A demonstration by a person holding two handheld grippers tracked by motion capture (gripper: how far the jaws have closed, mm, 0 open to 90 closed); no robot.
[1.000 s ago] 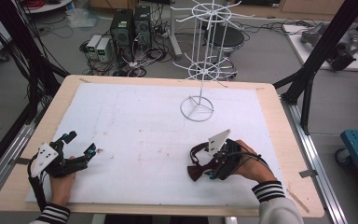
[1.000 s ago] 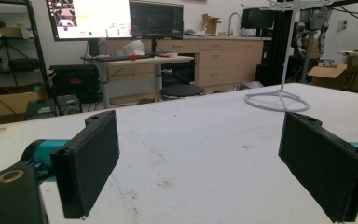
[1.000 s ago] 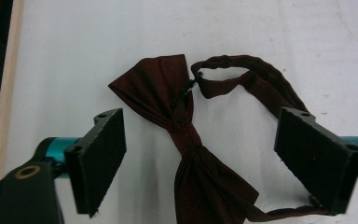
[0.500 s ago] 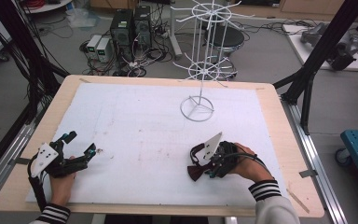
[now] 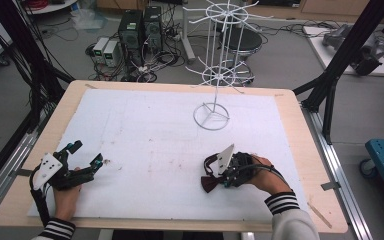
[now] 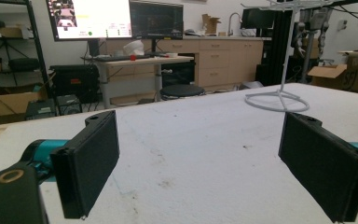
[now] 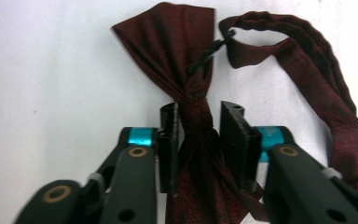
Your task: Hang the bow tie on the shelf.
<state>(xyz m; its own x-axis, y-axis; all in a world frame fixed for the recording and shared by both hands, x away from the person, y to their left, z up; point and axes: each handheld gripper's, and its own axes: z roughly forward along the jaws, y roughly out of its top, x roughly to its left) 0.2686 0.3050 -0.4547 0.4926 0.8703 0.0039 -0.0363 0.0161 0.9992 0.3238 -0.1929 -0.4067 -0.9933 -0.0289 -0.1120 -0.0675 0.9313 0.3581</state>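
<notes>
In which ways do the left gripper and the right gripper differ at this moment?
The left gripper has its jaws wide apart with nothing between them; the right gripper is closed on the knot of a dark red bow tie. Both are held low over the white table cover.

The light is even and soft, coming from above, and the white table cover (image 5: pixel 145 135) looks bright without strong glare. Shadows are weak: only a small soft one lies directly under the left gripper (image 5: pixel 82 159) and another under the right gripper (image 5: pixel 215 172). The high view is a little grainy and soft, and the table edges bend slightly near the corners. In the left gripper view, the black pads (image 6: pixel 91 161) close to the camera are blurred, while the room beyond them is sharper. In the right gripper view, the dark red bow tie (image 7: pixel 191 93) between the jaws is rather clear, the cover around it is almost overexposed, and the gripper body nearest the lens is out of focus.
</notes>
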